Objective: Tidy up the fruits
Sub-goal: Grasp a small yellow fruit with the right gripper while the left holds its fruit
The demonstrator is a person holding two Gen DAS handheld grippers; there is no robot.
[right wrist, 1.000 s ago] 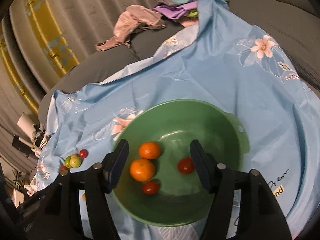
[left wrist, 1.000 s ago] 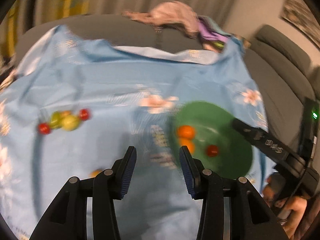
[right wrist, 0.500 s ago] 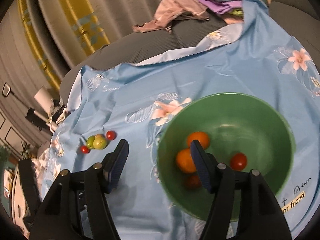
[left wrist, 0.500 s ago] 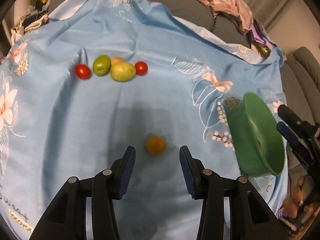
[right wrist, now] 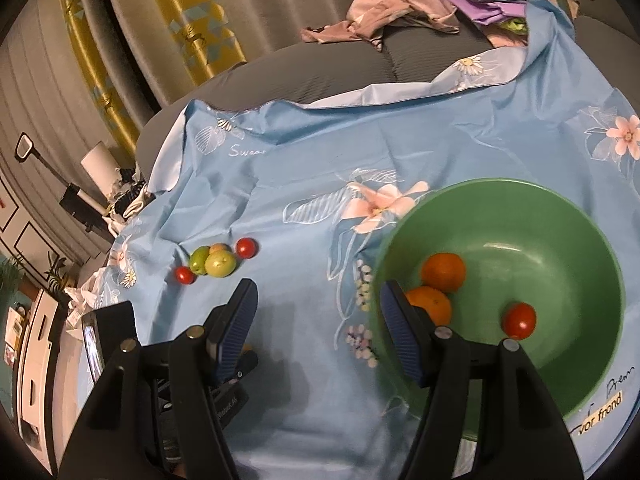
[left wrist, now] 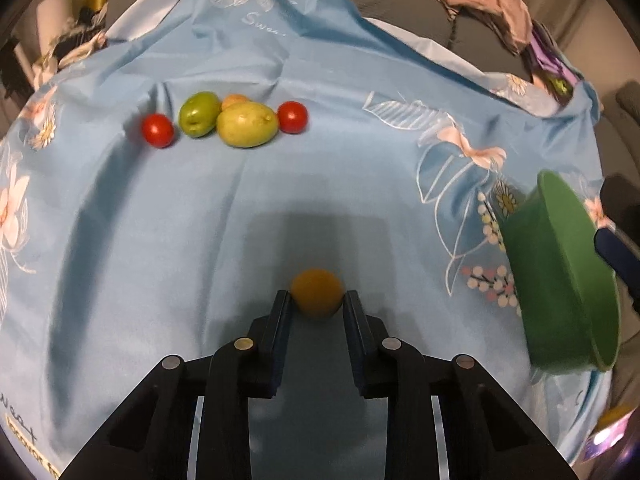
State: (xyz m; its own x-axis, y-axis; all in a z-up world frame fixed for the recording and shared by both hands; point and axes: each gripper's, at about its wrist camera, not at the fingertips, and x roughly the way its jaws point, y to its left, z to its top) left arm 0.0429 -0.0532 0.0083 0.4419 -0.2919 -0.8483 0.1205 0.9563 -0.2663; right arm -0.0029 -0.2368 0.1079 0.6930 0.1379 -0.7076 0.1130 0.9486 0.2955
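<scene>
Left wrist view first, sweeping across from the left: a red cherry tomato [left wrist: 157, 130], a green fruit [left wrist: 199, 113], a yellow-green fruit [left wrist: 247, 123] with a small orange one [left wrist: 235, 100] tucked behind it, then another red tomato [left wrist: 292, 117], all bunched together on the blue floral sheet [left wrist: 120, 240]. Down in the middle, the left tongs [left wrist: 316, 304] are closing on a lone small orange fruit [left wrist: 317, 290], which sits on the sheet right between the pads; the tips look to be touching its sides. Further right, the green bowl [left wrist: 560, 280] stands near the sheet's edge.

Over to the right wrist view: same little cluster far left, then the right tongs [right wrist: 318, 316] hanging over the sheet, spread about halfway, nothing in them. Right of that, the bowl [right wrist: 560, 216] already has two oranges [right wrist: 443, 272] and a red tomato [right wrist: 519, 320] inside.

So I'd call it under halfway: three fruits visible in the bowl, one being picked, five waiting on the sheet.
</scene>
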